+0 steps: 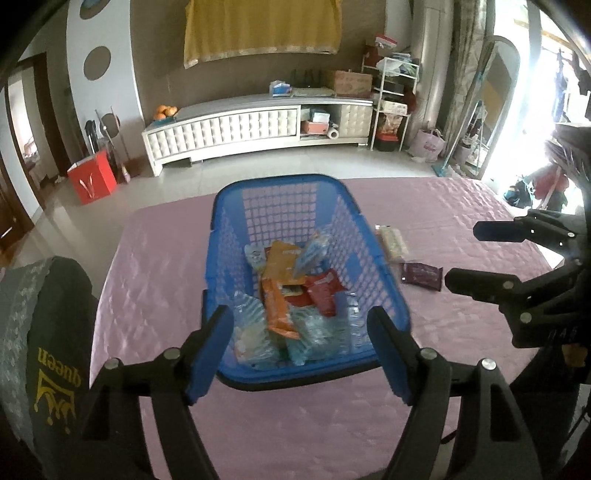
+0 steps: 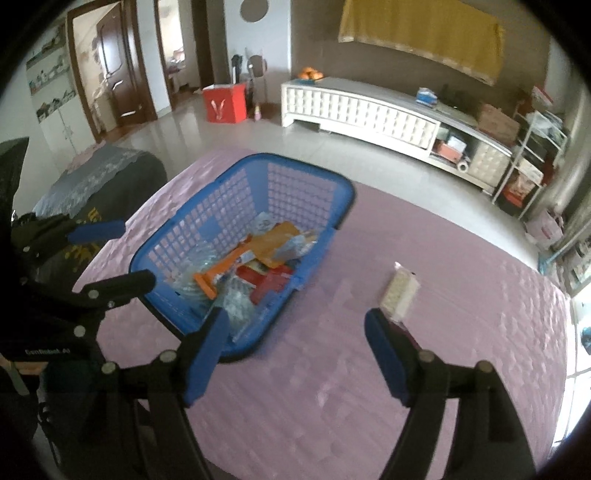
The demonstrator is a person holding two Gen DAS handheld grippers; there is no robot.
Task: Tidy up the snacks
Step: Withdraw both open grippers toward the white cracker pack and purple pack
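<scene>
Blue basket [image 1: 373,236] holding mixed snack packets [image 1: 284,291], pale packet [image 2: 399,291] outside

Pink quilted tablecloth [image 1: 461,221], white TV cabinet [image 1: 240,129], red box [image 1: 94,179], yellow curtain [image 1: 262,26], oranges [image 1: 165,112]

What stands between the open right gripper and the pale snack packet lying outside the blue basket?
Nothing visible: only bare pink tablecloth lies between the right gripper and the pale clear-wrapped snack packet; the blue plastic basket stands to its left.
</scene>
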